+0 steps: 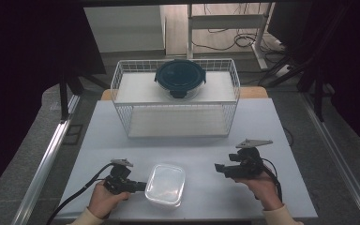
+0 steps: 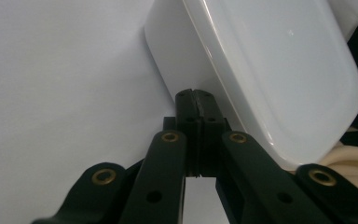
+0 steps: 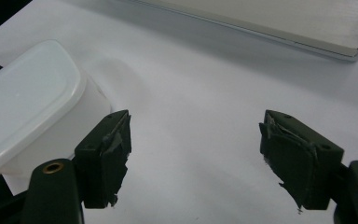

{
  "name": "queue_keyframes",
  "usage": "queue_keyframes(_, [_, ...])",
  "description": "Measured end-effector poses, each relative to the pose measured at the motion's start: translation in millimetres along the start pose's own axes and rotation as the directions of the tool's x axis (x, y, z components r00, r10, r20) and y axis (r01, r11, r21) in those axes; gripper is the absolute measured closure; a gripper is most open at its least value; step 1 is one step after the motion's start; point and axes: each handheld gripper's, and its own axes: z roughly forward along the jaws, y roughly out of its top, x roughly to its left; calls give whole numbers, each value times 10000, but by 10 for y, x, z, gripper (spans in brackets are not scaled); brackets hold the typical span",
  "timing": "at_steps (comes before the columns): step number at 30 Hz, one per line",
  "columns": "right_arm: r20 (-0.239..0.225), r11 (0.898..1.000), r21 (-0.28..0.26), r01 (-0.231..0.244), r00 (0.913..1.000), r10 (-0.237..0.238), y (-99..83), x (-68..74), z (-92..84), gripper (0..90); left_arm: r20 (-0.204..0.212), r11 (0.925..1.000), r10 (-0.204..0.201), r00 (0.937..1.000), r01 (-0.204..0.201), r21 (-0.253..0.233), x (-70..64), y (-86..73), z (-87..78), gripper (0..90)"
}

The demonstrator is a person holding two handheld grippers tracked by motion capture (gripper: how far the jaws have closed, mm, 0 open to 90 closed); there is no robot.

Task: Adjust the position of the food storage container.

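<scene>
White bench carries translucent lidded container, near front edge. Left tool: jaws pressed together, tips touching container's side wall, nothing pinched. Right tool: jaws spread, empty, container well apart beyond its tips, toward left tool.

My tongs' matt black plastic left gripper has brass-look rivets. The translucent white rectangular plastic container is smooth, semi-gloss. The white wire-metal rack looks coated; the pale table surface matt.
</scene>
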Motion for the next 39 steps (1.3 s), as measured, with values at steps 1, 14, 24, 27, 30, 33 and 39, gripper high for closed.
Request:
queue_keyframes(1, [-9, 10000, 6, -16, 10000, 16, -1, -1, 1, 246, 221, 10000, -68, 9997, 70, -70, -17, 22, 15, 900])
queue_keyframes(14, [16, 10000, 22, -14, 10000, 14, -15, -24, 3, 246, 219, 9998, 136, 9997, -139, 175, -183, 105, 206, 900])
queue_keyframes(24, [28, 10000, -55, -47, 10000, 47, -25, -11, -20, 246, -806, 9904, 36, 9967, -147, -1372, -212, 142, -128, 852])
queue_keyframes(27, [27, 9999, -55, -105, 9999, 105, -34, -23, -26, 246, -964, 9816, -260, 9950, 72, -1907, -240, 149, -230, 710])
queue_keyframes(30, [-18, 9999, -47, -127, 9999, 127, -45, -12, -24, 246, -1047, 9731, -572, 9929, 320, -2281, -239, 160, -280, 530])
queue_keyframes(33, [-67, 10000, -45, -78, 9999, 78, -55, 19, -24, 246, -1186, 9727, -613, 9910, 327, -2299, -243, 180, -283, 413])
queue_keyframes(39, [-157, 9999, -103, -104, 9998, 102, -78, 75, -49, 246, -1464, 9679, -420, 9883, 39, -2515, -325, 182, -297, 302])
